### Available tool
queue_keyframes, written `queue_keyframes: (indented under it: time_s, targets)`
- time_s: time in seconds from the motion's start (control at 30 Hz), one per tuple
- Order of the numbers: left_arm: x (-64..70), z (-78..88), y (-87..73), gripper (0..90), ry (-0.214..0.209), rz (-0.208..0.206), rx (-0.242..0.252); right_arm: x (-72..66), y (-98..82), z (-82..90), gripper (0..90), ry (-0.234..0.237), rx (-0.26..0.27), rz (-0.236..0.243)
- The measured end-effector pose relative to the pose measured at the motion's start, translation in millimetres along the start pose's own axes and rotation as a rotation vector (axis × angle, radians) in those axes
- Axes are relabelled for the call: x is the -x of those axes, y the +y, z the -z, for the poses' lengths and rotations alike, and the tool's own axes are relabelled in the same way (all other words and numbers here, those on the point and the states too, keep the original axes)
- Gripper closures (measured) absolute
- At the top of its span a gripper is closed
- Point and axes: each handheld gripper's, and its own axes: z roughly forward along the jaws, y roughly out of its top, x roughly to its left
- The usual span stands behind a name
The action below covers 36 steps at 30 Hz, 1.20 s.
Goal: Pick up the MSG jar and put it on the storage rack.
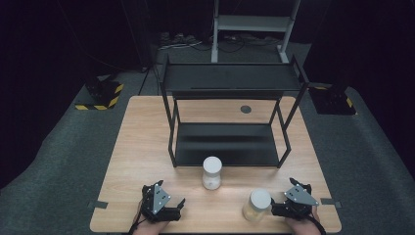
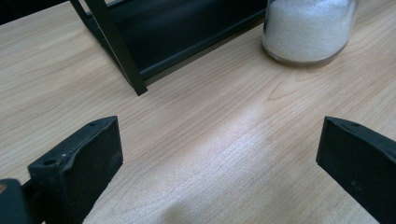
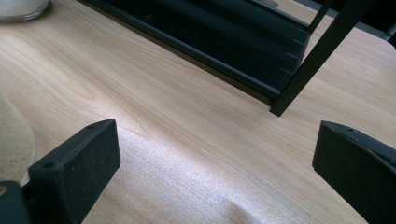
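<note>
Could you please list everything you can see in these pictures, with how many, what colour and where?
Jar of white grains: 1, clear with a white lid, mid-table just in front of the rack.
Jar of pale beige contents: 1, clear with a white lid, at the near edge beside the right gripper.
Two-tier rack: 1, black, on the far half of the table.
Round disc: 1, grey, on the tabletop behind the rack.
Table: 1, light wood.
Frame: 1, grey, on the floor behind the table.
Left gripper: 1, black, near left, jaws open on nothing.
Right gripper: 1, black, near right, jaws open on nothing.
</note>
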Motion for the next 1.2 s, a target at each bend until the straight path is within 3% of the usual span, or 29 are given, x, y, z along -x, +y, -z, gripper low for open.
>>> queue_keyframes:
  time_s: [0.3,0.4,0.5,0.73,1.2]
  targets:
    - [-5.3,3.1,-2.0,0.7,-0.018,0.042,0.024,2.0,0.2,-0.1,0.0,0.006,-0.001,-0.009]
    - [-5.6,9.5,1.3,0.7,-0.019,0.045,0.049,2.4,0.0,0.0,0.0,0.007,0.000,-0.013]
    - [-5.1,23.4,6.4,0.7,-0.017,0.053,0.109,2.2,0.1,-0.1,0.0,0.007,-0.001,-0.009]
    - [-7.5,34.3,10.4,0.5,-0.024,0.081,0.167,2.2,1.2,-0.8,0.0,0.010,-0.007,-0.001]
    - [-4.3,40.6,20.4,0.4,-0.050,0.079,0.224,2.4,1.2,-0.7,0.0,0.011,-0.006,-0.001]
